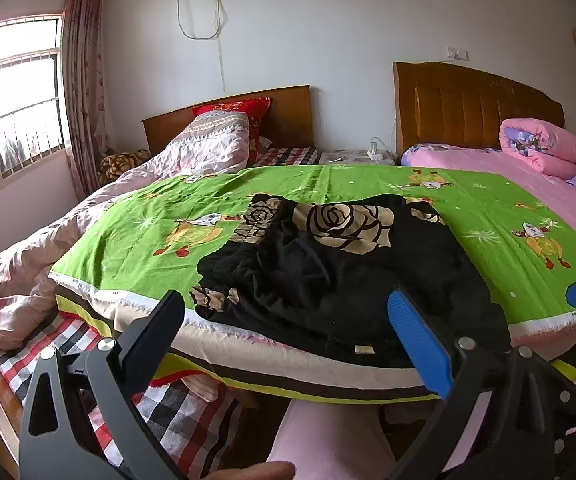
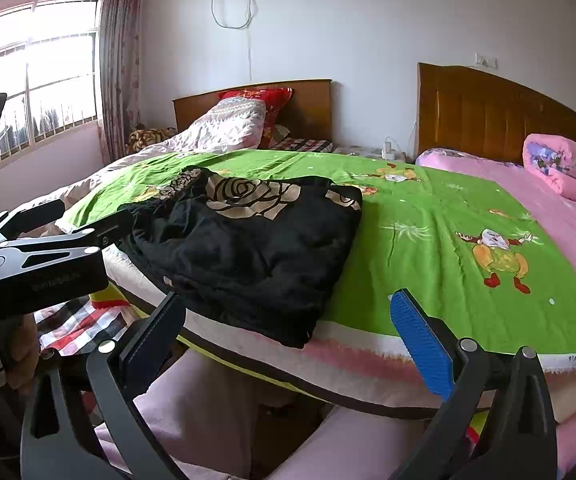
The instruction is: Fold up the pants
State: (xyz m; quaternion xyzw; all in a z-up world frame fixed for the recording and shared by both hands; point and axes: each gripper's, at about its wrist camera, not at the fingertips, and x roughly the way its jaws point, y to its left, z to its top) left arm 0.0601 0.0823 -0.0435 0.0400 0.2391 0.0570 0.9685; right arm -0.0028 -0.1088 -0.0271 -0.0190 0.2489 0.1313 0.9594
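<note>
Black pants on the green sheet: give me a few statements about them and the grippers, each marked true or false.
1. The black pants lie on the green sheet. True.
2. The left gripper is clamped on the pants. False: its fingers stand apart, holding nothing.
3. The pants carry a beige rose print. True.
4. The right gripper holds the waistband. False: it is open, short of the pants.
5. The pants lie near the sheet's front edge. True.

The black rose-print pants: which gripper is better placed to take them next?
Probably the left gripper: its open fingers frame the black rose-print pants directly ahead. The right gripper, also open, faces mostly green sheet.
</note>
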